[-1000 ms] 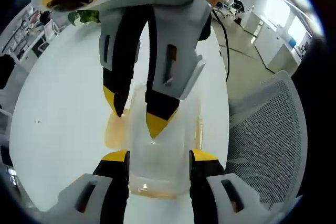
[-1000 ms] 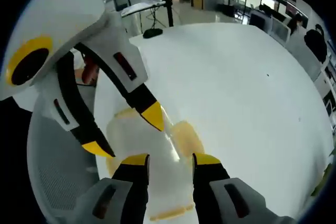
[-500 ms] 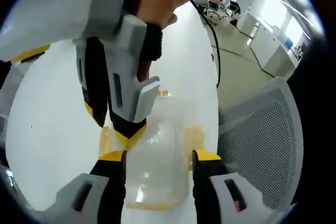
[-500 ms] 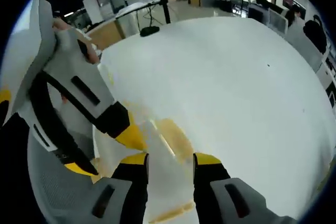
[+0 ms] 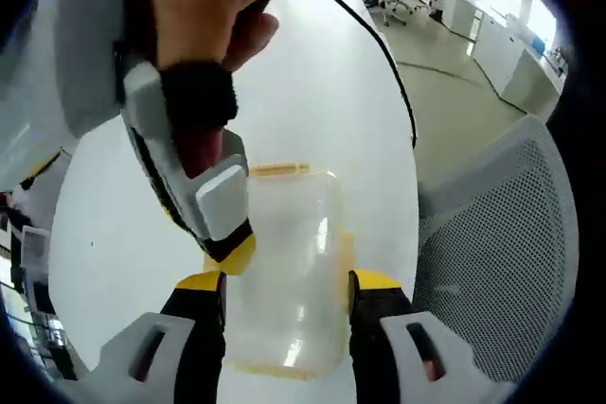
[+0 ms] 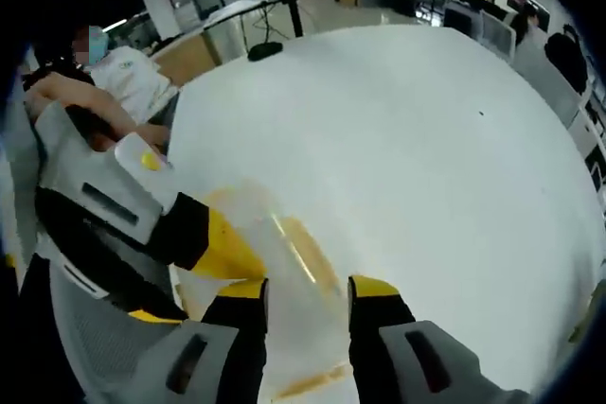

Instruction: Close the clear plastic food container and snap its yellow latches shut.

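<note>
The clear plastic container lies on the white table, with pale yellow latches at its far end, near end and right side. My left gripper stands open, one jaw on each side of the container. The right gripper, held in a hand, comes in from the upper left, its yellow tip at the container's left edge. In the right gripper view the container runs up between the open jaws of my right gripper. There the left gripper reaches in from the left.
A grey mesh chair stands close to the table's edge by the container, seen again low on the left. A black cable trails over the table. A person sits past the table's far side. Open white tabletop spreads beyond.
The right gripper has slid from above the container to its left edge. In the right gripper view the left gripper has sunk lower and further left. The container has stayed put.
</note>
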Demonstrator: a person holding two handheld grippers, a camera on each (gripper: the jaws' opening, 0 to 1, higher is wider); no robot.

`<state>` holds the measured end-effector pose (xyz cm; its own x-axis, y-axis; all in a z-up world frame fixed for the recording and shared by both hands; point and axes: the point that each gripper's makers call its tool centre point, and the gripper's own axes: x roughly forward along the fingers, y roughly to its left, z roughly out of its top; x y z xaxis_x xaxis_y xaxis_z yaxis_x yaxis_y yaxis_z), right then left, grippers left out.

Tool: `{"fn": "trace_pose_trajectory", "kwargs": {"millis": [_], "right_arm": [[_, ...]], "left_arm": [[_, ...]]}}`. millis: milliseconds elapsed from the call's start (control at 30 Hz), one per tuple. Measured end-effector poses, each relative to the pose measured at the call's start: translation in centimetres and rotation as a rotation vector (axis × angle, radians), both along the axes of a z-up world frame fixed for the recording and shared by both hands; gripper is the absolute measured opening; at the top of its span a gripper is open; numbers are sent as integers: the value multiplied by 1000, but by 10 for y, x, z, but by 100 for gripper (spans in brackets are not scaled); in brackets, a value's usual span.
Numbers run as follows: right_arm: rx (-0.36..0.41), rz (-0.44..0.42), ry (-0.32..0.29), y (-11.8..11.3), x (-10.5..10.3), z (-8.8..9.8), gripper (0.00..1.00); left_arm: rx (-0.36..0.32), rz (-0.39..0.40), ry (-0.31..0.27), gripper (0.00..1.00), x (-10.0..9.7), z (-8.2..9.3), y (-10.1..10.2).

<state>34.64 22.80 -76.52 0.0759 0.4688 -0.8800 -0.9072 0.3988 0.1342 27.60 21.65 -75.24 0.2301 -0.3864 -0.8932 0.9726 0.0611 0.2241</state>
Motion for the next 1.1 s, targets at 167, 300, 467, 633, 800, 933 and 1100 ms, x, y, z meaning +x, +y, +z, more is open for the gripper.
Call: {"fn": "trace_pose_trajectory", "kwargs": {"millis": [167, 300, 467, 633, 800, 933, 1100], "right_arm": [[-23, 146, 53, 5, -12, 5, 33], [-20, 186, 58, 13, -12, 5, 36], [-54, 243, 101, 15, -15, -5, 36], [-34, 274, 160, 16, -22, -9, 39], [-54, 255, 197, 14, -23, -11, 40], [-76, 258, 198, 14, -23, -12, 40], [-89, 250, 205, 13, -23, -12, 39]], "left_arm": [[27, 4, -44, 56, -5, 0, 0], [23, 60, -59, 56, -1, 2, 5], [74, 62, -110, 61, 6, -6, 14], [78, 64, -93, 62, -1, -17, 13], [114, 8, -134, 65, 4, -30, 19], [119, -20, -114, 67, 3, -29, 17], [150, -36, -107, 67, 3, -29, 18]]}}
